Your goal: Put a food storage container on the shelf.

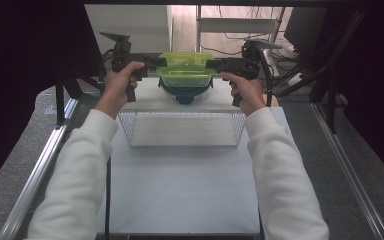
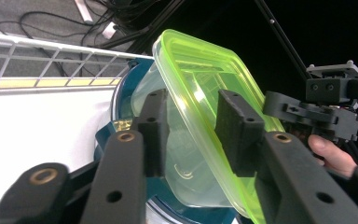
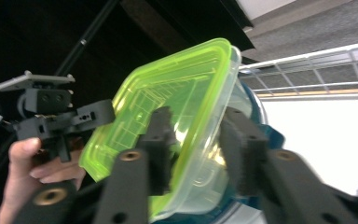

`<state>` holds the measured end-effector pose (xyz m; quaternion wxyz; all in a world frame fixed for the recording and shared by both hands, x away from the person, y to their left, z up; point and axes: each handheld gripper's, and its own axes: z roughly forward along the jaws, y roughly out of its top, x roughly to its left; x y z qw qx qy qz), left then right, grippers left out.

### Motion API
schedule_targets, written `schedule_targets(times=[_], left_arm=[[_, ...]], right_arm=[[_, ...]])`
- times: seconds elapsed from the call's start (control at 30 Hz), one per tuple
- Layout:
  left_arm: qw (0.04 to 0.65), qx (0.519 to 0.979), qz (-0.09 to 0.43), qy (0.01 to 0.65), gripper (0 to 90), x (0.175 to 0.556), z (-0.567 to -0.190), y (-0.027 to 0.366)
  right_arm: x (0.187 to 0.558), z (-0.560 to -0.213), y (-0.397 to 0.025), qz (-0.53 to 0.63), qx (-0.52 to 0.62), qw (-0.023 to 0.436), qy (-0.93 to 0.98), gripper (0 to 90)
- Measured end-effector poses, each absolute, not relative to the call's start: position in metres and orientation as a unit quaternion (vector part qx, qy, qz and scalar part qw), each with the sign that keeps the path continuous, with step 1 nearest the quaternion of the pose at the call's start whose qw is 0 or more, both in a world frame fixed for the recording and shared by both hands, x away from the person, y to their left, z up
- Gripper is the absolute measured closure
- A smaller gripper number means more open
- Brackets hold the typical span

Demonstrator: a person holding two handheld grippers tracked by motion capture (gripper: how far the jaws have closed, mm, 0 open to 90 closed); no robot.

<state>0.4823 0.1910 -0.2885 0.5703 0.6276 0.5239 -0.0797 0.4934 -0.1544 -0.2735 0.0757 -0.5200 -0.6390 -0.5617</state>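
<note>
While the smooth white counter (image 1: 180, 185) carries a rectangular wire basket (image 1: 182, 129), we hold a clear plastic container (image 1: 186, 80), lime lid (image 1: 186, 60) on, above its far edge; left gripper (image 1: 152, 63) and right gripper (image 1: 211, 64) clamp opposite rims.

Container (image 1: 186, 70) held between left gripper (image 1: 152, 64) and right gripper (image 1: 211, 64), above bowl (image 1: 186, 92), behind wire basket (image 1: 182, 129) on table (image 1: 180, 190).

White tabletop (image 1: 182, 190), grey speckled floor (image 1: 360, 130) either side, metal rails (image 1: 35, 170) along edges, cables (image 1: 235, 47) tangled behind, dark curtains (image 1: 25, 60) flanking.
</note>
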Motion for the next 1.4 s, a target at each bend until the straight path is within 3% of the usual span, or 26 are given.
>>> schedule_targets(times=[0.1, 0.17, 0.27, 0.43, 0.73, 1.07, 1.4], left_arm=[[0.560, 0.641, -0.036, 0.523, 34.7, 0.479, -0.285, 0.187], [0.569, 0.637, -0.005, 0.520, 23.9, 0.473, -0.281, 0.187], [0.583, 0.640, 0.037, 0.499, 18.2, 0.460, -0.273, 0.191], [0.590, 0.659, 0.085, 0.459, 16.6, 0.423, -0.265, 0.198], [0.579, 0.690, 0.096, 0.423, 16.2, 0.345, -0.302, 0.201], [0.521, 0.729, 0.106, 0.431, 17.8, 0.292, -0.372, 0.195], [0.467, 0.758, 0.107, 0.443, 18.4, 0.263, -0.435, 0.185]], right_arm=[[0.490, -0.271, -0.154, -0.573, -0.525, 0.047, -0.627, 30.4], [0.485, -0.268, -0.157, -0.589, -0.523, 0.027, -0.616, 21.7], [0.469, -0.261, -0.165, -0.611, -0.500, -0.006, -0.614, 16.3], [0.434, -0.260, -0.182, -0.617, -0.442, -0.036, -0.650, 15.9], [0.371, -0.293, -0.205, -0.564, -0.376, -0.110, -0.727, 17.3], [0.324, -0.349, -0.218, -0.529, -0.354, -0.125, -0.761, 20.6], [0.297, -0.413, -0.233, -0.487, -0.360, -0.105, -0.789, 20.6]])
